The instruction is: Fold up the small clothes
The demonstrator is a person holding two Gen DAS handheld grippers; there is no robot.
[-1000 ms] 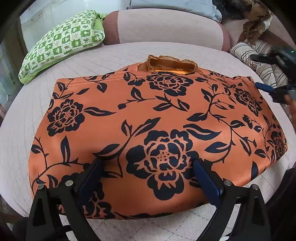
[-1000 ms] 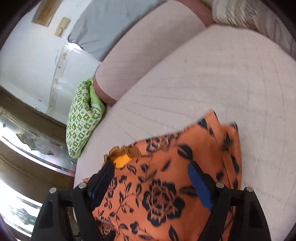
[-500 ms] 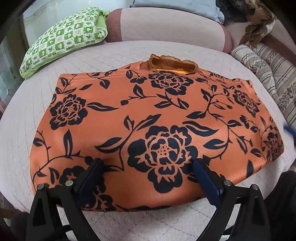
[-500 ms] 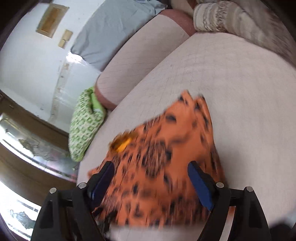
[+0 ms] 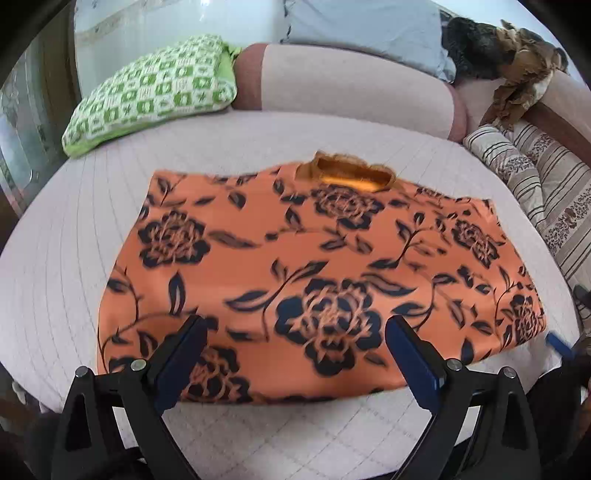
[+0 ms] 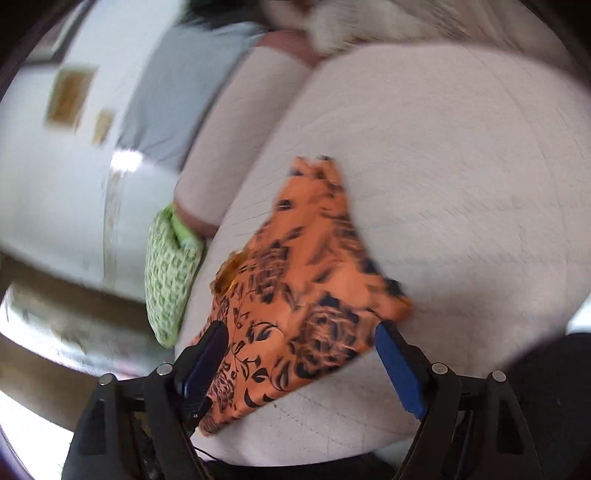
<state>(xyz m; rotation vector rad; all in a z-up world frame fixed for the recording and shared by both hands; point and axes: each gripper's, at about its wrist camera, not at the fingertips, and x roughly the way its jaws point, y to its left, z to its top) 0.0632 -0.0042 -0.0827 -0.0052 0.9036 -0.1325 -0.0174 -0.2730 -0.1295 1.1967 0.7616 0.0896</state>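
An orange garment with black flowers (image 5: 317, 266) lies flat on the pale quilted bed (image 5: 74, 280), its ruffled neck opening (image 5: 347, 173) at the far edge. My left gripper (image 5: 295, 354) is open and empty, just above the garment's near hem. My right gripper (image 6: 299, 362) is open and empty over the garment's right side (image 6: 306, 280). One blue fingertip of the right gripper (image 5: 559, 343) shows at the garment's right corner in the left wrist view.
A green checked pillow (image 5: 151, 92) lies at the far left, also in the right wrist view (image 6: 166, 284). A pink bolster (image 5: 351, 88) and a grey pillow (image 5: 362, 33) line the back. Striped bedding (image 5: 535, 177) and a brown cloth (image 5: 517, 85) sit at the right.
My left gripper has drawn back and up, so the garment looks smaller. My right gripper has swung fast from the far right side down to the garment's near right corner.
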